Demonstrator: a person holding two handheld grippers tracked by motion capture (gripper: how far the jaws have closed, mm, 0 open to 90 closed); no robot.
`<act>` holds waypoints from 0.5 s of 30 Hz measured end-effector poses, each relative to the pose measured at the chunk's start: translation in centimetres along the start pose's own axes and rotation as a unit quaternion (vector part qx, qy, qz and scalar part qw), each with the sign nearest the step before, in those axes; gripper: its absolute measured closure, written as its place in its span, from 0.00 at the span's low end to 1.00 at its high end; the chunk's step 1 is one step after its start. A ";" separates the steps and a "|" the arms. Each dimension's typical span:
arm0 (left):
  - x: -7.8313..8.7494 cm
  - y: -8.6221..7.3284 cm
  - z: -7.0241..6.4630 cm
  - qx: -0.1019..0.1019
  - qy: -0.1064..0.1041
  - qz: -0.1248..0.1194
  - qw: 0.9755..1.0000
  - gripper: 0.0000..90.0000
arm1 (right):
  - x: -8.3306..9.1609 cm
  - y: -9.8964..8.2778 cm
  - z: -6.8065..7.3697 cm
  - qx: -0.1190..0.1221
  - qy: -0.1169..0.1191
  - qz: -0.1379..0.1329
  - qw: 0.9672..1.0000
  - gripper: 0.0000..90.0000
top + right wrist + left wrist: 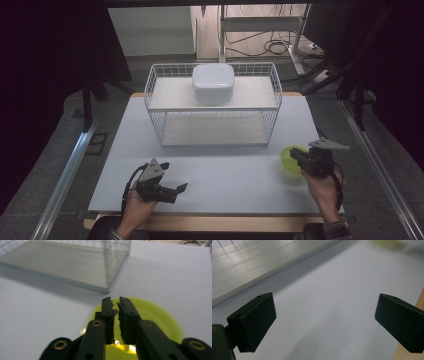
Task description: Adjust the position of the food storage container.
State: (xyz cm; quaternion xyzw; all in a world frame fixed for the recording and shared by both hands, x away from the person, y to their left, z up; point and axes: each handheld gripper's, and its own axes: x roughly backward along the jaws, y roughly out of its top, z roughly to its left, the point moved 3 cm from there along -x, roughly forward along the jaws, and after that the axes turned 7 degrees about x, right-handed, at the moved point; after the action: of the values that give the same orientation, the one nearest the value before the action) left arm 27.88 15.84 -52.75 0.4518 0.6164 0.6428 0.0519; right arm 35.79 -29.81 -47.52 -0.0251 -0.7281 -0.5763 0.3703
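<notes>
- Yellow-green translucent plastic bowl [289, 159], round and shallow, is found at the right side of the white table top [225, 175], directly at the tips of the right gripper [296, 156] and pinched at its near rim.
- In the right gripper view, the bowl [155, 315] spreads out beyond and to both sides of the right gripper [118, 302], whose jaws are drawn narrow, with a thin sliver of yellow-green rim seen between the pads; it is judged that the rim is held.
- Being round, the bowl has no long axis; the grip is taken across the wall of the rim on the side nearest the hand.
- The left gripper [175, 190] is held low over the near left part of the table, well apart from the bowl, its jaws spread wide with nothing between them, as the left gripper view [324, 322] confirms.
- Ahead and to the left of the right gripper, the white wire shelf basket [212, 107] stands, with a white rounded square lidded box [213, 82] on its upper deck.
- The right hand is by far the nearer, so any carrying toward the basket is judged to fall to it, along a line forward and leftward.
</notes>
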 end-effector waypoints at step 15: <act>-0.2 -0.2 0.2 0.005 0.000 0.008 1.000 0.04 | 0.6 -2.3 -5.3 -0.036 -0.099 0.036 0.994 1.00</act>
State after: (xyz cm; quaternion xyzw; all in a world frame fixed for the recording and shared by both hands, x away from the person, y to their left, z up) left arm 28.05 15.89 -53.08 0.4575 0.6161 0.6396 0.0443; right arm 36.98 -35.33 -48.77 -0.1213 -0.7387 -0.5829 0.3159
